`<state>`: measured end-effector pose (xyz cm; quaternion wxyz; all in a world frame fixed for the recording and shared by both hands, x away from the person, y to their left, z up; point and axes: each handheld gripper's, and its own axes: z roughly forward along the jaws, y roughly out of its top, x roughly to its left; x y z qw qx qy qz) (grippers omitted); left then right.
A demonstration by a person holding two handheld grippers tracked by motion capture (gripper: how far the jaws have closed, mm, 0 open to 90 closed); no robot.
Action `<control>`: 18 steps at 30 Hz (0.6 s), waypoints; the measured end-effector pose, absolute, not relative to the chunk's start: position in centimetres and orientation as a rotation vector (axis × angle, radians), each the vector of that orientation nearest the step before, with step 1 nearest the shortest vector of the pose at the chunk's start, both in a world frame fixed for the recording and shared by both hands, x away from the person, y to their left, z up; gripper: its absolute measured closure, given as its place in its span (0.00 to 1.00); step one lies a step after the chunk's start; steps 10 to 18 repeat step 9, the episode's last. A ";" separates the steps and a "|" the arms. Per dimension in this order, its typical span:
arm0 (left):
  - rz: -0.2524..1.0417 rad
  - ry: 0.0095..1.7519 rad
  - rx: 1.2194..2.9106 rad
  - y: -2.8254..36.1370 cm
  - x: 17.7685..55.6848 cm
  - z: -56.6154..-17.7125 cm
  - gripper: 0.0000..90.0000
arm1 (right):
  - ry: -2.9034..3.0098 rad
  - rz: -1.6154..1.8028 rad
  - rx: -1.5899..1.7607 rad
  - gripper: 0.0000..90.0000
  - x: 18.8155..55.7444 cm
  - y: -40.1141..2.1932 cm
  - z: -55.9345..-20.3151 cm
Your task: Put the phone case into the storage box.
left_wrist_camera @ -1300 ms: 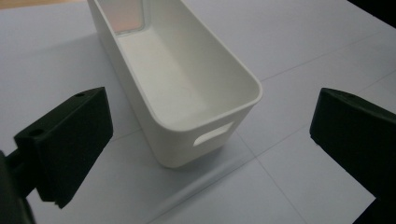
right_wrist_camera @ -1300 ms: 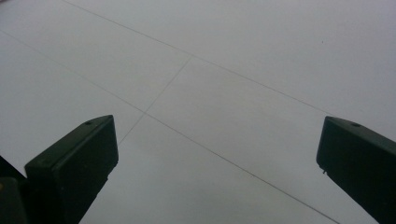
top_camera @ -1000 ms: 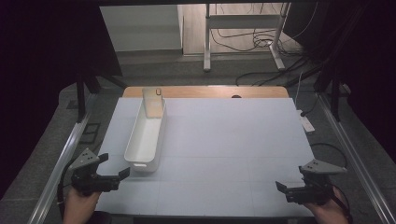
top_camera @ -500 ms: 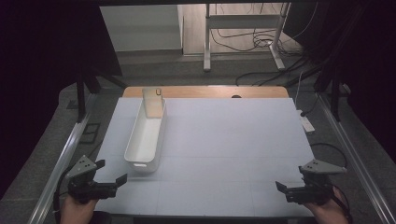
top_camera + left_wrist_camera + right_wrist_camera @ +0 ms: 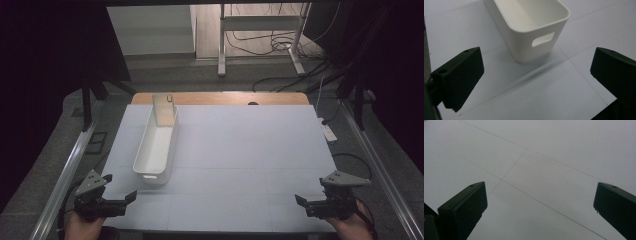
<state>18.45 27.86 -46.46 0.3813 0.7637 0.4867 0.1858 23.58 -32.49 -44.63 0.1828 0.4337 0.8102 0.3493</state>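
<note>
A long white bin (image 5: pixel 154 147) lies lengthwise on the left part of the white table (image 5: pixel 250 150). A pale flat packet (image 5: pixel 164 110) stands upright at the bin's far end. My left gripper (image 5: pixel 120 194) is open at the table's near left corner, short of the bin and a little left of it. In the left gripper view the jaws of that gripper (image 5: pixel 536 72) stand wide apart with nothing between them, and the bin's near end (image 5: pixel 534 27) with its handle slot lies just ahead. My right gripper (image 5: pixel 306 201) is open and empty at the near right corner, over bare table (image 5: pixel 539 202).
A wooden strip (image 5: pixel 220 98) runs along the table's far edge. Metal rails (image 5: pixel 65 175) flank both sides. A small white device (image 5: pixel 328 132) with a cable lies off the right edge. Beyond are a dark floor, cables and a stand's legs (image 5: pixel 260 55).
My left gripper has drawn back from the bin's near end toward the table's near edge. The right gripper has not moved.
</note>
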 end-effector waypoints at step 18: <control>0.458 1.254 1.966 27.8 18.8 -46.5 0.00 | 2.288 0.981 1.221 0.00 23.6 -32.5 -44.7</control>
